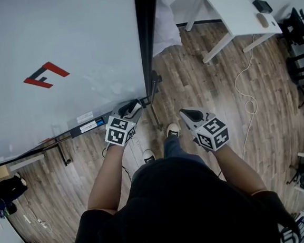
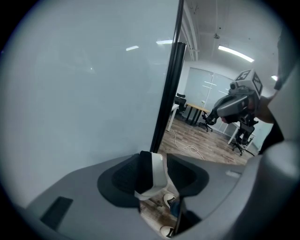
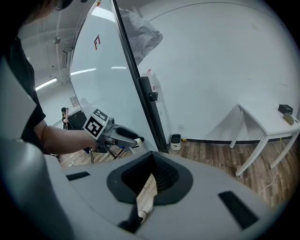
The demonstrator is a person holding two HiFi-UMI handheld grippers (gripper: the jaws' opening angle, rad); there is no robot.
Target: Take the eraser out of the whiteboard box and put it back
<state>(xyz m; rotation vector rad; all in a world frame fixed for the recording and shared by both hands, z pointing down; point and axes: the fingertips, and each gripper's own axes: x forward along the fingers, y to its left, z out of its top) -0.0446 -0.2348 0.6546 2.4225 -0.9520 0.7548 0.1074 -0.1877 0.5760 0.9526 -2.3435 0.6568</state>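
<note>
The whiteboard (image 1: 55, 47) fills the left of the head view, with a dark tray rail (image 1: 89, 125) along its bottom edge. My left gripper (image 1: 131, 107) is at the board's lower right corner, just off the tray's end. A black-and-white eraser (image 2: 157, 176) stands between its widely spread jaws; the felt side rests on the left pad and a thin gap shows at the right pad, so it is open. My right gripper (image 1: 189, 115) hangs apart to the right over the floor, its fingertips together with nothing in them. It also shows in the left gripper view (image 2: 213, 116).
The board's black side post (image 1: 148, 34) rises just beyond the left gripper. The person's shoes (image 1: 172, 131) are below the grippers on the wood floor. A white table (image 1: 237, 10) stands at the far right, a cable (image 1: 247, 94) trails on the floor, and office chairs (image 1: 297, 26) line the right edge.
</note>
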